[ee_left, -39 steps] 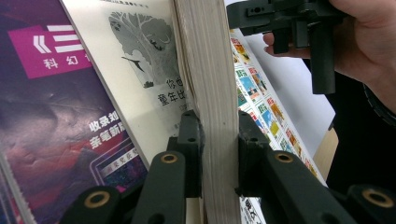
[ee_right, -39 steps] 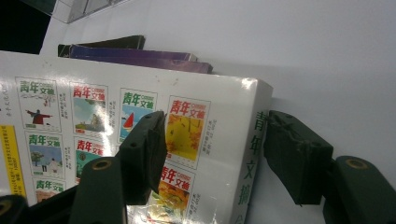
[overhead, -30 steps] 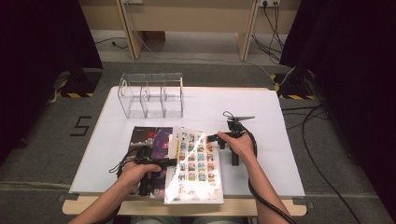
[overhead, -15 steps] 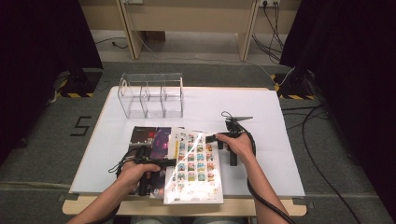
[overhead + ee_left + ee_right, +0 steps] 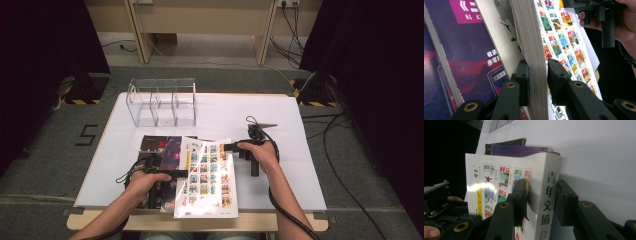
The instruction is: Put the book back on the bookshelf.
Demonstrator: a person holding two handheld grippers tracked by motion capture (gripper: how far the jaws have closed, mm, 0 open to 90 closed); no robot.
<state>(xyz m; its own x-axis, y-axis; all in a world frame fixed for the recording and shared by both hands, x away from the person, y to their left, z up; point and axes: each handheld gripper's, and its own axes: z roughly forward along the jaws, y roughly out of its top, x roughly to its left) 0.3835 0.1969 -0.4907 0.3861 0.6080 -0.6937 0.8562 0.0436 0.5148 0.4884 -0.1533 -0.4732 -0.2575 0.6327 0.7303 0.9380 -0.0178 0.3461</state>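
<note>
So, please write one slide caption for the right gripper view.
Right gripper clamps the white magazine's spine edge above the table.

A white table (image 5: pixel 260 115) stands on grey carpet (image 5: pixel 55 145) marked with a black number 5 (image 5: pixel 86 135), under even overhead light. Black curtains (image 5: pixel 45 40) hang at both sides, and pale wooden furniture legs (image 5: pixel 264 35) rise at the back. Cables (image 5: pixel 345 150) trail across the floor past yellow-and-black striped tape (image 5: pixel 80 101).
</note>
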